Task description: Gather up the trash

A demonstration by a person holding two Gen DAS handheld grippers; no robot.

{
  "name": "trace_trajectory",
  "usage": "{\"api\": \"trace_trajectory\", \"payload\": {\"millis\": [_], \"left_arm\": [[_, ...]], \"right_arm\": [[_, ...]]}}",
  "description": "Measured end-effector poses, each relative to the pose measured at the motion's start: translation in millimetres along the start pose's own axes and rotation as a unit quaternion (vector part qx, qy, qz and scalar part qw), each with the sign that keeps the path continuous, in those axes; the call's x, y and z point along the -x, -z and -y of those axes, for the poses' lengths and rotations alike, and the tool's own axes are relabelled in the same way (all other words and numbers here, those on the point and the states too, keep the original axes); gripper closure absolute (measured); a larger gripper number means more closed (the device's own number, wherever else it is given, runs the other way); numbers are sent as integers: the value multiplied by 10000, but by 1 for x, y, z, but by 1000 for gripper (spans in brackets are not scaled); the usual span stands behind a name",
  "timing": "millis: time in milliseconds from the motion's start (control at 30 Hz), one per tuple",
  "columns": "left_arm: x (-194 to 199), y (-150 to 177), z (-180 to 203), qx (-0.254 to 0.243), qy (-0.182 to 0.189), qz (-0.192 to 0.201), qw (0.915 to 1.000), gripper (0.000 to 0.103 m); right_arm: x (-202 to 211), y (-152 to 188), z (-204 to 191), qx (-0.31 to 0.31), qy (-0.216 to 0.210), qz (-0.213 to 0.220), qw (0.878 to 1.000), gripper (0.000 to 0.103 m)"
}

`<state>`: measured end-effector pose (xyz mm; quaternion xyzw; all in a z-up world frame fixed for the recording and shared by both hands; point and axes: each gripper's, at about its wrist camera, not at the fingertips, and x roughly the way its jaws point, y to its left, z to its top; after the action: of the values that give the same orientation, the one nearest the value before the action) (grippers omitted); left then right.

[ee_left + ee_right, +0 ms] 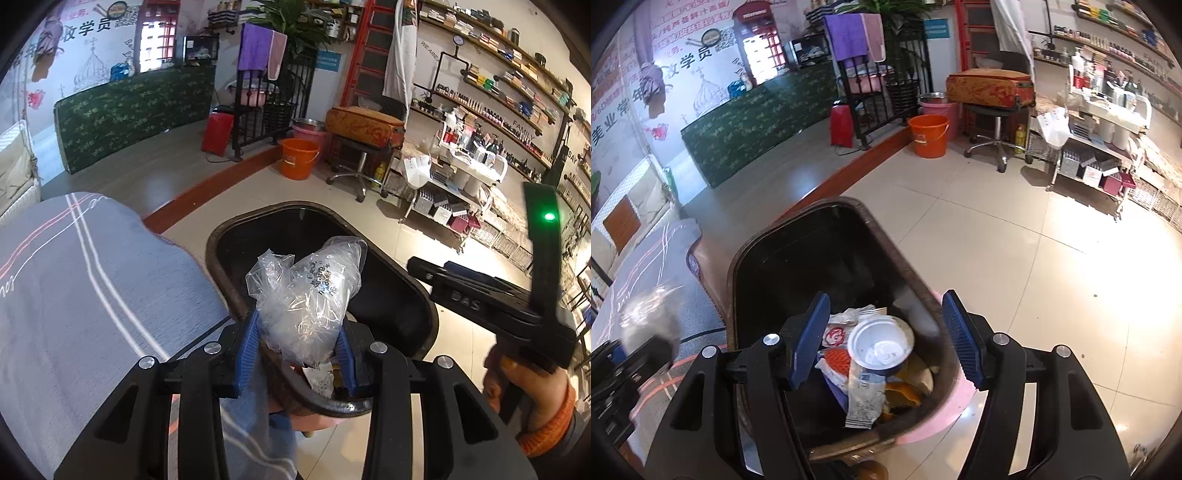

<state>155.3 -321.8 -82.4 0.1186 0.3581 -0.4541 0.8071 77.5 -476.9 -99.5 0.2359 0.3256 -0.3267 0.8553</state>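
Observation:
A dark oval trash bin [391, 295] stands on the tiled floor beside a grey bed cover. My left gripper [297, 341] is shut on a crumpled clear plastic bag [308, 295] and holds it just over the bin's near rim. In the right wrist view my right gripper [886, 339] hangs open above the bin [757, 266], nothing between its blue pads [958, 336]. Below lie a white plastic cup [881, 345], snack wrappers [862, 391] and orange peel [901, 397]. The right gripper's body [491, 302] shows at the right of the left wrist view, a hand gripping it.
The grey striped bed cover [85, 295] fills the left. On the tiled floor beyond stand an orange bucket [929, 134], a stool carrying a suitcase [991, 92] and a white trolley of bottles [1104, 122]. A wooden step edge [849, 173] runs behind the bin.

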Motion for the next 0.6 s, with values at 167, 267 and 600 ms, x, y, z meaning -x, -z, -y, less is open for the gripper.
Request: {"api": "trace_trajectory", "payload": {"millis": [167, 267, 600], "left_arm": [[-21, -7, 14, -216, 22, -128, 9997, 65], [-30, -8, 20, -311, 14, -224, 9993, 64], [-33, 0, 30, -560, 9, -117, 9984, 16]], "right_arm": [[9, -2, 12, -86, 61, 67, 9999, 40], [12, -1, 17, -83, 133, 100, 9998, 39], [19, 2, 39, -171, 357, 135, 9991, 39]]}}
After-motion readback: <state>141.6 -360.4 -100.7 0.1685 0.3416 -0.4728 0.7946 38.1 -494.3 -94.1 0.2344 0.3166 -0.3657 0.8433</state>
